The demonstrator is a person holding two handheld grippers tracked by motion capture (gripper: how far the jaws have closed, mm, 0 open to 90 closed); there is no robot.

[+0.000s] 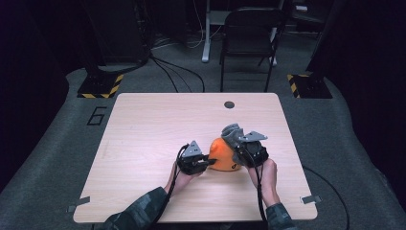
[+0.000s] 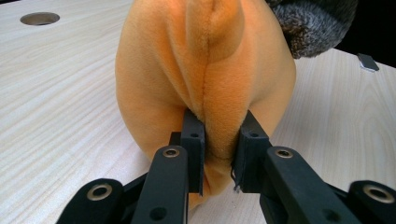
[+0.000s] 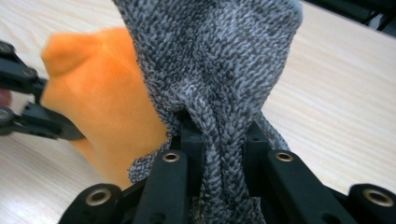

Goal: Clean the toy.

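Observation:
An orange plush toy [image 1: 220,155] lies on the pale wooden table [image 1: 158,124], right of centre near the front. A grey knitted piece [image 1: 233,132] sits on its far right side. My left gripper [image 1: 209,162] comes in from the left and is shut on a fold of the orange plush [image 2: 201,56], pinching the seam between its pads [image 2: 194,140]. My right gripper [image 1: 238,146] is shut on a bunched strand of the grey knit [image 3: 219,56], which hangs stretched over the orange plush [image 3: 102,84]. The left gripper view has the grey knit [image 2: 313,23] at top right.
A round cable hole [image 1: 229,104] is in the table's far edge. A dark chair [image 1: 249,38] stands beyond the table. Small metal tabs [image 1: 309,199] sit at the front corners. Bare tabletop spreads to the left and behind the toy.

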